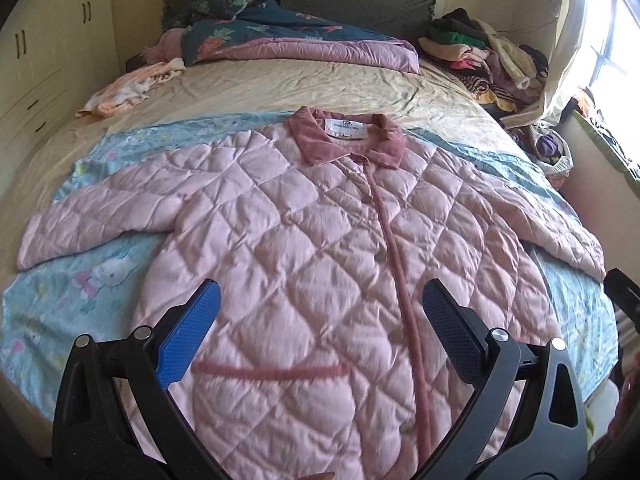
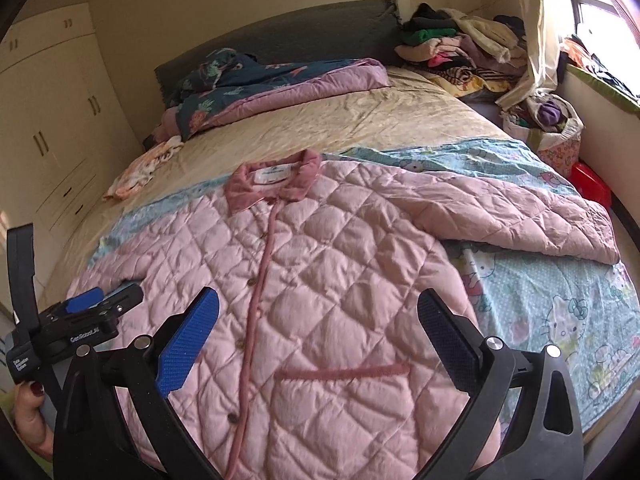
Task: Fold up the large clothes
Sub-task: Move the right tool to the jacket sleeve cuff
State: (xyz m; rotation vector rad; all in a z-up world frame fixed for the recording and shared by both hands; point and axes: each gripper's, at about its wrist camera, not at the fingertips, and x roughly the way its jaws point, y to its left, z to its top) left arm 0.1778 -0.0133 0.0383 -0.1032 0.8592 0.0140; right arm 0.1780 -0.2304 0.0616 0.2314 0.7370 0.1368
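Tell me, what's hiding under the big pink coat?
The pink coat lies flat on a blue cartoon-cat sheet, which peeks out beside both sleeves. That sheet rests on the beige bedsheet. Whatever is directly beneath the coat's middle is covered, so it cannot be seen.

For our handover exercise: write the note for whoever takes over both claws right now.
Left claw: open, empty, above the coat's lower front.
Right claw: open, empty, above the lower front too.
Pink quilted coat: flat on the bed, front up, buttoned, both sleeves spread out, lying on a blue cartoon sheet.
Done: coat laid out.
Left: every fold, probably sleeves in first.
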